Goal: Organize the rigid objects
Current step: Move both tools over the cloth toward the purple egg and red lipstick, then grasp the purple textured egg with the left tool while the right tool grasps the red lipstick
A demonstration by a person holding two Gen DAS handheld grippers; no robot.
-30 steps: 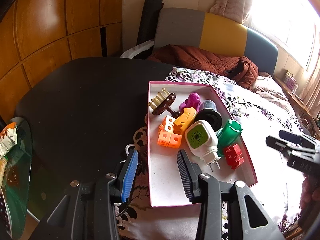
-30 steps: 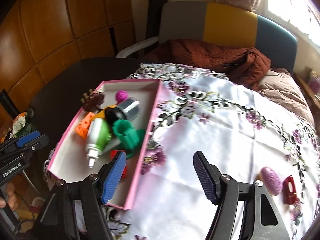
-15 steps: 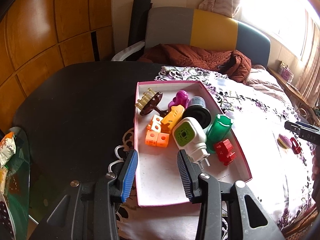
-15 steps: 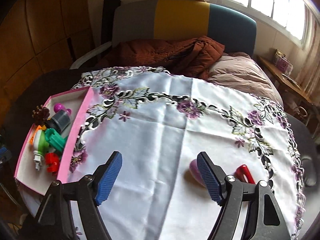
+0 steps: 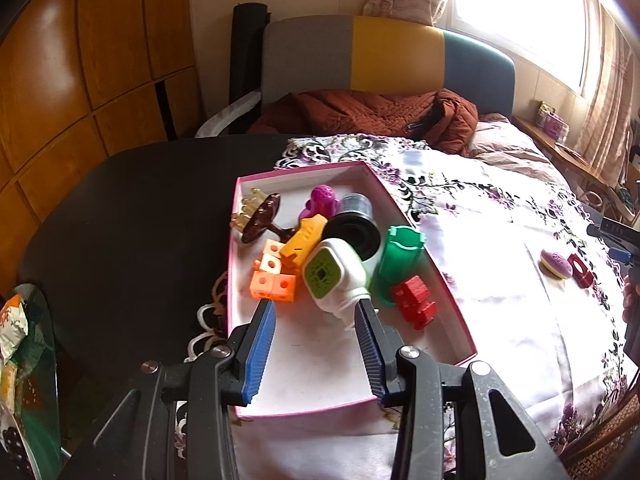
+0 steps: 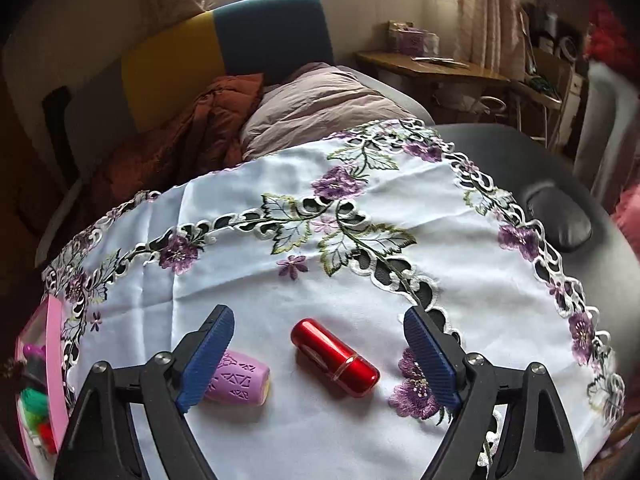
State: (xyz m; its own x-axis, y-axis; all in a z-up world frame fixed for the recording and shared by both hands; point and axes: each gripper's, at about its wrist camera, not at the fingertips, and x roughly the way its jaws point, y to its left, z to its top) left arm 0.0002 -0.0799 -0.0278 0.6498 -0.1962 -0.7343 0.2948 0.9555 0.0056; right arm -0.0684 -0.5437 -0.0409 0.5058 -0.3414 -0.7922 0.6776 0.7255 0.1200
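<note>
A pink-rimmed box (image 5: 448, 280) on the table holds several toys: orange cubes (image 5: 274, 280), a white plug-in device (image 5: 334, 276), a green cup (image 5: 398, 256), a red block (image 5: 414, 306). My left gripper (image 5: 314, 344) is open and empty above the box's near end. My right gripper (image 6: 320, 360) is open and empty over the white embroidered cloth (image 6: 280, 240), with a red metallic tube (image 6: 334, 356) lying between its fingers. A purple patterned piece (image 6: 238, 380) lies against the left finger (image 6: 204, 360). Both pieces also show in the left wrist view, purple (image 5: 556, 263) and red (image 5: 580, 274).
The box edge (image 6: 54, 344) shows at the far left of the right wrist view. A black pad (image 6: 560, 216) lies on the dark table right of the cloth. A brown jacket (image 5: 372, 114) and a sofa lie behind the table. A glass side table (image 5: 28, 380) stands at left.
My right gripper has swung right, away from the box, and now stands over the red tube and purple piece. My left gripper stays open over the box, with the view shifted slightly.
</note>
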